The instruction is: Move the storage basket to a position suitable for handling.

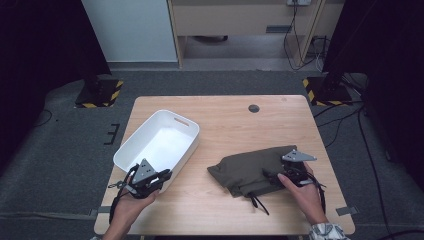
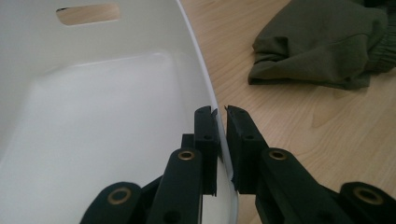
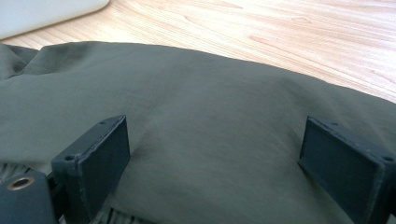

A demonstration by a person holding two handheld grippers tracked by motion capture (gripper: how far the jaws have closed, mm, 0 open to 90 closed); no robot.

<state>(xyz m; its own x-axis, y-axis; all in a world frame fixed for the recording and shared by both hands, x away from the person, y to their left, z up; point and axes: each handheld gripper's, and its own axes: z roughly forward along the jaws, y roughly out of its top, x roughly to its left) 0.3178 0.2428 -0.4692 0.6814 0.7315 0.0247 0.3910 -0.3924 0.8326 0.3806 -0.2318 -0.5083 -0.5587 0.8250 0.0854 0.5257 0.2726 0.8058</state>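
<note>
White bin [image 1: 150,150]: sits on the left half of the wooden table [image 1: 225,120], angled, with a handle slot in its far wall; nothing can be seen inside it.
Bin rim: in the left gripper view the thin near-side wall [image 2: 219,135] stands between the two black jaws.
Left gripper [image 1: 159,181]: held in the person's left hand [image 1: 131,204] at the bin's near corner; its jaws are clenched on the bin's wall, one inside the bin and one outside, the pads against the plastic.
Olive garment [image 1: 250,167]: lies bunched on the table to the right of the bin, apart from it, with a dark cord trailing from its near edge toward the table's front.
Right gripper [image 1: 280,177]: held in the person's right hand [image 1: 305,192] at the garment's right end; in the right gripper view its jaws stand wide apart, released, low over the green cloth [image 3: 210,121], which spreads between them ungripped.
Table hole [image 1: 254,108]: a small dark round opening near the far edge, well away from both grippers.
</note>
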